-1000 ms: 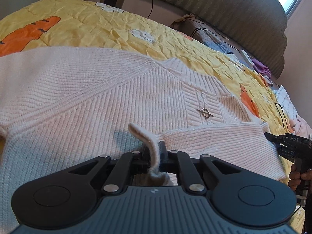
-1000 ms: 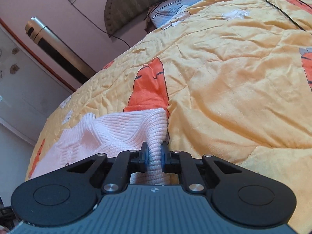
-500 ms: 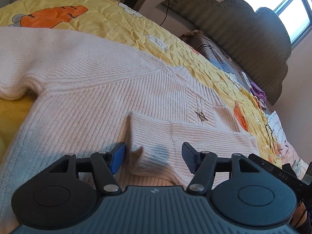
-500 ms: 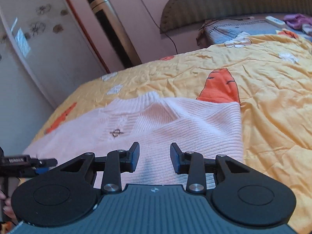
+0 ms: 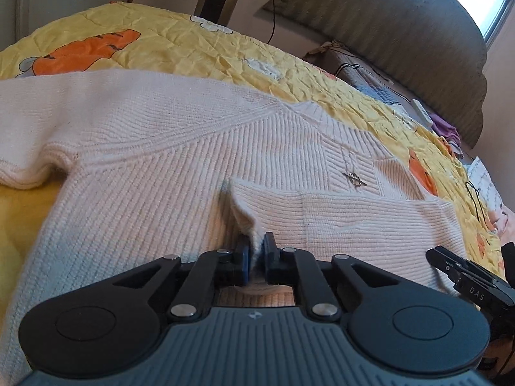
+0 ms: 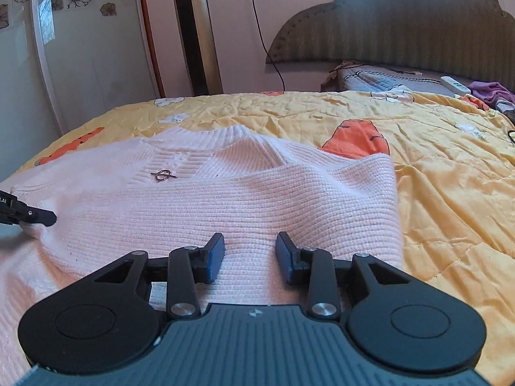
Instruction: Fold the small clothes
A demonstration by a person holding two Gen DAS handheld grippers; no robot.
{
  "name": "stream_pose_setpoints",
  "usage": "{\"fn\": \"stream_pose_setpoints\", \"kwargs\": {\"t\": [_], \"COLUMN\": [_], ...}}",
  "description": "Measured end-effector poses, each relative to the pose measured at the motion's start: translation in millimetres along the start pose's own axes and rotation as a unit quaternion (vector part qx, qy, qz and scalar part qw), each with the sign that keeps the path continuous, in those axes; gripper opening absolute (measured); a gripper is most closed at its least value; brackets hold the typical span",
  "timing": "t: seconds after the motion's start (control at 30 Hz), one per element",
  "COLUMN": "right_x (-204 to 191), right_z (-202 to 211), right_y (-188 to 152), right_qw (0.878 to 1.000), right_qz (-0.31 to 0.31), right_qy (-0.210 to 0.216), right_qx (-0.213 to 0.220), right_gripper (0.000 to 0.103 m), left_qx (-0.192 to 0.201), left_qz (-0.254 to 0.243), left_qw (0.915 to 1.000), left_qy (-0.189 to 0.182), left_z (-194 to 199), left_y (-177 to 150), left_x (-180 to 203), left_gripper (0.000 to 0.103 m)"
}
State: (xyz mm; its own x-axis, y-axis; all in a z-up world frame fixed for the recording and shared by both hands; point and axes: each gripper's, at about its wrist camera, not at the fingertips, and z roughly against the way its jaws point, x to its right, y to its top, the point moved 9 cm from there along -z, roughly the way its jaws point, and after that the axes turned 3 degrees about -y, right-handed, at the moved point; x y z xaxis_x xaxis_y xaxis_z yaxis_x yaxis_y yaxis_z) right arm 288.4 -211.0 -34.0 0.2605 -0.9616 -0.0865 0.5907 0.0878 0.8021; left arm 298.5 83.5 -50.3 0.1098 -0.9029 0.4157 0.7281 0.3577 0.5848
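Sweater (image 6: 199, 212) on quilt (image 6: 450, 173), headboard (image 6: 402, 29) behind, fan (image 6: 193, 32) behind left

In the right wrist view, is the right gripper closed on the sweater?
No, the right gripper is open, its blue pads spread apart over the pink sweater with no fabric pinched.
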Motion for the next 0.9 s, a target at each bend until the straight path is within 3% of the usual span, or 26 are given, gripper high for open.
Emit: {"fn": "stream_pose_setpoints", "kwargs": {"t": [0.13, 0.17, 0.2, 0.23, 0.3, 0.37, 0.43, 0.47, 0.5, 0.53, 0.63, 0.8, 0.9], "right_x": [3.0, 3.2, 3.2, 2.8, 2.1, 1.2, 0.6, 0.3, 0.0, -0.4, -1.3, -1.5, -1.5], "right_z": [-1.7, -1.4, -1.5, -1.4, -1.7, -1.6, -1.4, -1.3, -1.3, -1.0, -0.5, -0.2, -0.2], "right_y": [0.4, 0.4, 0.5, 0.5, 0.3, 0.4, 0.5, 0.5, 0.6, 0.7, 0.6, 0.6, 0.6], "right_qw": [1.000, 1.000, 1.000, 1.000, 1.000, 1.000, 1.000, 1.000, 1.000, 1.000, 0.999, 0.999, 0.999], "right_qz": [-0.015, -0.016, -0.017, -0.016, -0.016, -0.016, -0.017, -0.017, -0.017, -0.017, -0.018, -0.017, -0.018], "right_qy": [0.010, 0.011, 0.012, 0.012, 0.014, 0.017, 0.020, 0.022, 0.023, 0.025, 0.027, 0.026, 0.027], "right_qx": [0.002, 0.002, 0.003, 0.003, 0.003, 0.003, 0.004, 0.004, 0.004, 0.004, 0.005, 0.005, 0.005], "right_gripper": [0.041, 0.041, 0.042, 0.042, 0.044, 0.046, 0.047, 0.049, 0.050, 0.051, 0.052, 0.052, 0.052], "left_qx": [0.028, 0.051, 0.086, 0.126, 0.200, 0.265, 0.296, 0.301, 0.298, 0.291, 0.277, 0.284, 0.273], "left_qz": [0.084, 0.115, 0.153, 0.196, 0.280, 0.352, 0.405, 0.427, 0.444, 0.459, 0.474, 0.447, 0.429], "left_qw": [0.9959, 0.9918, 0.9843, 0.9723, 0.9388, 0.8973, 0.8606, 0.8457, 0.8366, 0.8315, 0.8306, 0.8400, 0.8494], "left_qy": [-0.019, -0.021, -0.022, -0.023, -0.020, 0.024, 0.086, 0.109, 0.116, 0.114, 0.096, 0.118, 0.141], "left_z": [29.9, 44.9, 63.5, 83.9, 123.4, 162.2, 189.0, 196.5, 199.6, 199.1, 192.5, 185.1, 177.5], "left_y": [-0.8, 1.6, 5.0, 8.9, 15.0, 16.0, 11.1, 7.8, 5.0, 3.0, 2.6, 15.2, 23.1], "left_x": [-27.7, -41.9, -60.7, -83.0, -133.4, -192.7, -243.9, -265.1, -282.0, -293.3, -311.6, -321.0, -324.4], "left_gripper": [0.026, 0.030, 0.042, 0.057, 0.075, 0.076, 0.076, 0.076, 0.076, 0.076, 0.076, 0.074, 0.046]}}
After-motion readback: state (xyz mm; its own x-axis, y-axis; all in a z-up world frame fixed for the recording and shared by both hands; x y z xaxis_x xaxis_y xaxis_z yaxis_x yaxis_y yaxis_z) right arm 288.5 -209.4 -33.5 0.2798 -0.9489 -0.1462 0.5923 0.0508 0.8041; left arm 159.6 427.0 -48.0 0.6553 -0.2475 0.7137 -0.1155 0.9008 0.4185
